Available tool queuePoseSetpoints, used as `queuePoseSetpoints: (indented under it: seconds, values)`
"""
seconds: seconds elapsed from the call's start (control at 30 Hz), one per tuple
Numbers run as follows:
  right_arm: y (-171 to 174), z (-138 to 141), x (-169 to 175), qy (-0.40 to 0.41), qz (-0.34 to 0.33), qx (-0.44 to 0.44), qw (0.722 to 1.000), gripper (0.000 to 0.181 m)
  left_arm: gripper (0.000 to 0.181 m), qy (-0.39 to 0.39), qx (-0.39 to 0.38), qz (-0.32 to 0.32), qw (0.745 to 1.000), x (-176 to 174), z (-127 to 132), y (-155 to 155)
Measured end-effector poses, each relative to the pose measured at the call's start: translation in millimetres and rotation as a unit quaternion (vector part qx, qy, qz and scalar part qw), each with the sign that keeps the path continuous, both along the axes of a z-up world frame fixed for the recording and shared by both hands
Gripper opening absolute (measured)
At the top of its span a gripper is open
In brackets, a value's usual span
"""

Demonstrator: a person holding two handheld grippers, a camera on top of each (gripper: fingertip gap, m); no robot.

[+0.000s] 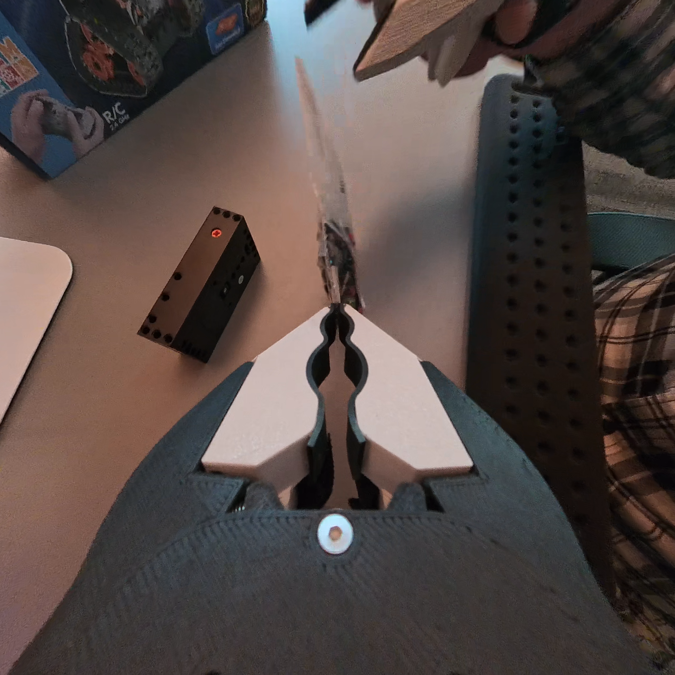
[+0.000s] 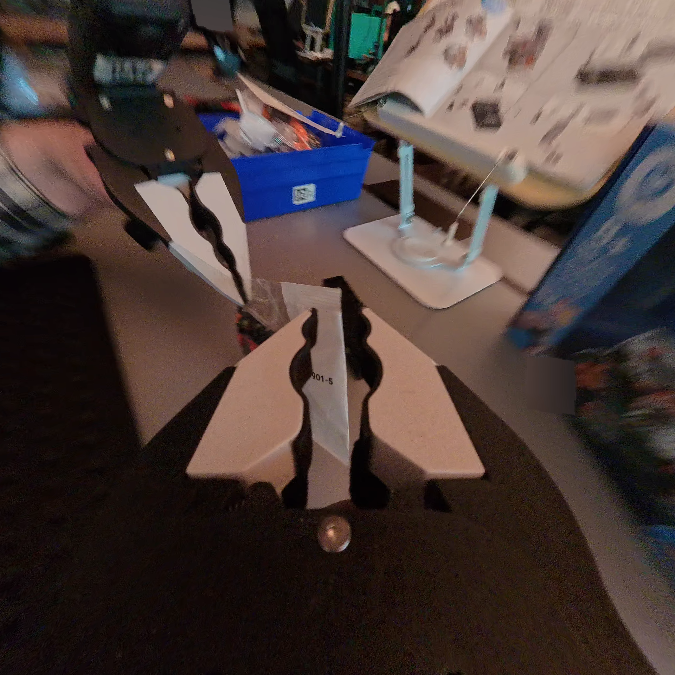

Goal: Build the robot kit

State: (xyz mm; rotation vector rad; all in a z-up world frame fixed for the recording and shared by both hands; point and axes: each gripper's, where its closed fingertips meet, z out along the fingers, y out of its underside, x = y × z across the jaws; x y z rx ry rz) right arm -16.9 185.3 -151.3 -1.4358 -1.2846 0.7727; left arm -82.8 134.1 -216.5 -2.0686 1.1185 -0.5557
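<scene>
My left gripper is pinched tight on one end of a clear plastic bag of small dark parts, tips meeting on the film. The bag stretches away from me above the beige tabletop, edge-on and blurred. My right gripper is clamped narrow on the bag's other end, with the bag's white paper label caught between the fingers; the clear film and dark and red bits show just past the tips. In the right wrist view the left gripper comes in from the upper left, its tips on the same bag.

Left of the bag a black rectangular block with round holes and a red-lit screw lies on the tabletop, apart from everything. A white rounded-corner pad sits at the left edge. A blue toy box with a tracked vehicle picture stands toward the far left corner. A black perforated chair back is off the right edge.

Farther out in the right wrist view: a blue plastic bin full of bags, and a white book stand holding an open instruction booklet.
</scene>
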Motion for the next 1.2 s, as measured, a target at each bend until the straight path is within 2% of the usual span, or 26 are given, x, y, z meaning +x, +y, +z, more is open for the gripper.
queuePoseSetpoints:
  seconds: [0.03,0.13,0.2,0.27,0.33,0.37,0.4,0.63,0.73,0.83,0.9,1.07,1.13,1.2]
  values:
    - [-6.5,8.4,-1.4,-0.015,0.006,0.041,0.999,0.026,0.000,0.003,-0.006,0.000,1.000,1.6,0.7,0.2]
    - [-39.2,22.1,-18.0,-0.045,0.073,0.110,0.990,0.029,0.000,0.033,-0.002,-0.012,0.999,6.1,2.7,0.2]
    - [-47.9,9.0,-30.6,-0.102,0.099,0.165,0.976,0.029,0.000,0.054,0.008,-0.019,0.998,10.1,5.7,0.2]
    - [-49.4,-12.0,-40.2,-0.160,0.116,0.184,0.963,0.025,0.000,0.072,0.016,-0.025,0.997,14.3,8.9,-1.0]
    - [-45.2,-23.8,-45.7,-0.188,0.115,0.196,0.956,0.015,0.000,0.092,0.025,-0.033,0.995,16.8,11.7,-3.6]
    - [-43.9,-27.0,-46.7,-0.195,0.116,0.193,0.955,0.004,0.000,0.101,0.028,-0.035,0.994,16.6,12.6,-4.5]
    - [-44.3,-27.1,-47.9,-0.189,0.119,0.187,0.957,0.000,0.000,0.109,0.030,-0.034,0.993,15.5,13.2,-4.9]
    - [-52.6,-16.1,-43.6,-0.133,0.138,0.069,0.979,0.000,0.001,0.078,0.074,-0.028,0.994,11.6,32.7,-1.2]
    - [-56.2,-13.8,-42.4,-0.123,0.149,0.010,0.981,0.000,0.001,0.056,0.118,-0.035,0.991,17.2,41.5,-5.0]
    - [-58.9,-14.8,-42.3,-0.124,0.159,-0.027,0.979,0.000,0.002,0.032,0.129,-0.026,0.991,18.7,42.7,-7.7]
    - [-60.7,-17.1,-43.9,-0.126,0.166,-0.027,0.978,0.000,0.000,0.012,0.119,-0.020,0.993,18.5,40.3,-10.6]
    - [-59.7,-32.8,-53.2,-0.162,0.161,0.076,0.971,0.011,0.000,-0.020,0.097,-0.014,0.995,17.5,33.9,-14.9]
    - [-61.1,-36.5,-56.1,-0.168,0.167,0.086,0.968,0.000,0.000,-0.015,0.100,-0.008,0.995,14.3,32.0,-13.6]
    - [-62.3,-35.9,-57.1,-0.162,0.171,0.064,0.970,0.000,0.000,-0.026,0.110,-0.005,0.994,13.7,34.1,-13.4]
